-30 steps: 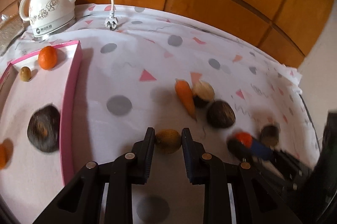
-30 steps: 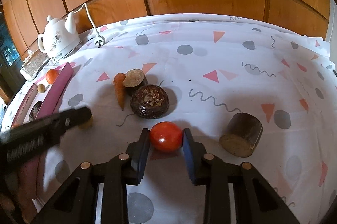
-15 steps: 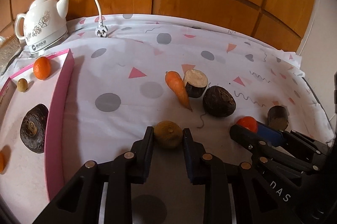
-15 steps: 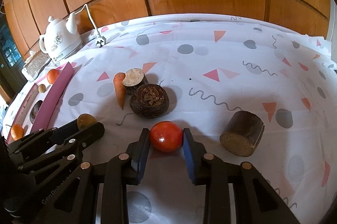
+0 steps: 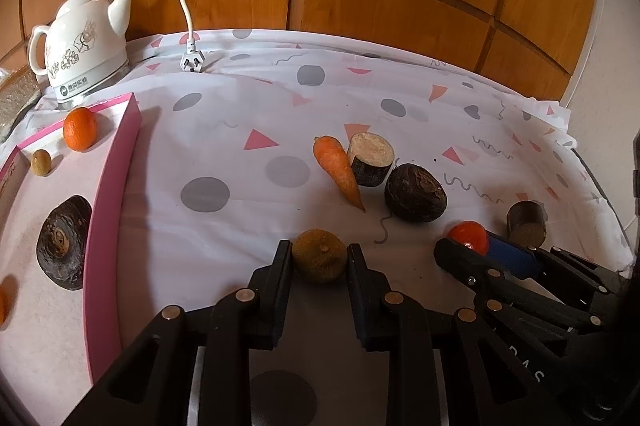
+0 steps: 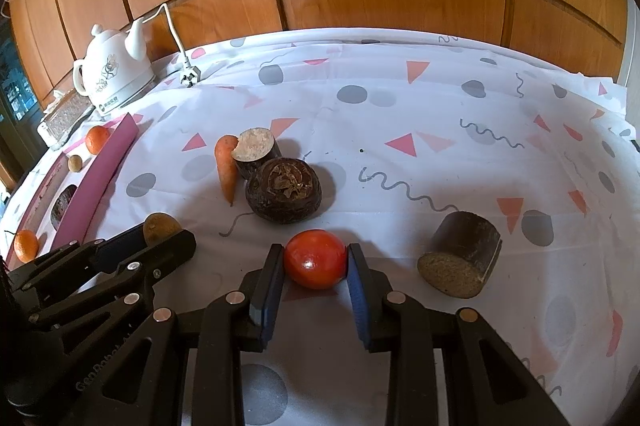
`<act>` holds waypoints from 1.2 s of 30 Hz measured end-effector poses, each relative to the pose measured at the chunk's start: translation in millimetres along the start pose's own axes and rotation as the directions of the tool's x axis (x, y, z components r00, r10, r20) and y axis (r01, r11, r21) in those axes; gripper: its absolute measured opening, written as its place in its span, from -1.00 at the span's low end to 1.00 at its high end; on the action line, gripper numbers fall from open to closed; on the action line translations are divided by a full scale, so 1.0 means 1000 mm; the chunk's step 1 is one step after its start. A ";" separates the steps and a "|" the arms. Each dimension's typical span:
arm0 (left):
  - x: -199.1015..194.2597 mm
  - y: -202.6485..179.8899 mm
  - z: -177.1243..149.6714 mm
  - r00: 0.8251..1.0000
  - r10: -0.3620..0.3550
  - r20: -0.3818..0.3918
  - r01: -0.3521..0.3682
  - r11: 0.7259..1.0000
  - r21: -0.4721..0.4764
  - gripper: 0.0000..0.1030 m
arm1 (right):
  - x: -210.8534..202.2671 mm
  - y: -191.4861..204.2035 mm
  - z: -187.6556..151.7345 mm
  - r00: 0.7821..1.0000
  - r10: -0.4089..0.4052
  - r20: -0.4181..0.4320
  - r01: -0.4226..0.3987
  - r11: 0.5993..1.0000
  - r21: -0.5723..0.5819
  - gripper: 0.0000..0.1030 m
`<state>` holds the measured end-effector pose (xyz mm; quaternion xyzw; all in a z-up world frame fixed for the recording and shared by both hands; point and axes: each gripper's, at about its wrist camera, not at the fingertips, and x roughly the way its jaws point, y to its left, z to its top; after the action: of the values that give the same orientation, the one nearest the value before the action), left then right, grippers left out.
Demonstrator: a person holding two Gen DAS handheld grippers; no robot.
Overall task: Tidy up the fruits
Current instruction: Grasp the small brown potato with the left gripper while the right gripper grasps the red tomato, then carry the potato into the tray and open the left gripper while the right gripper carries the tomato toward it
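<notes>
Since both fruits are already gripped, the pink tray [image 5: 106, 186] sets direction: it lies left of the left hand-held gripper [image 5: 319, 258], clenched on the brown fruit [image 5: 319, 255]; the right hand-held gripper [image 6: 315, 260], grasping the tomato [image 6: 315, 259], is farther.
</notes>
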<state>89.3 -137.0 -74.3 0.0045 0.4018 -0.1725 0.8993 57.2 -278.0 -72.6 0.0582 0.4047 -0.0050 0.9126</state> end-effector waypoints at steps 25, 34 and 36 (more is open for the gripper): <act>-0.078 0.009 0.015 0.997 -0.006 0.082 0.009 0.999 -0.031 -0.50 | -0.012 0.023 -0.003 1.000 0.014 0.001 -0.014 0.997 -0.069 -0.41; -0.110 0.079 0.019 0.991 0.077 0.112 -0.056 0.982 -0.178 -0.49 | -0.034 0.070 0.014 0.986 0.167 0.022 -0.163 0.978 -0.132 -0.41; -0.113 0.100 0.018 0.989 0.099 0.110 -0.073 0.973 -0.220 -0.49 | -0.039 0.084 0.018 0.976 0.217 0.016 -0.212 0.965 -0.156 -0.41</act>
<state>63.3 -11.2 6.7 -0.0858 0.3625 -0.0887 0.9238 49.1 -198.0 -23.7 0.0311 0.3801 0.1240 0.9160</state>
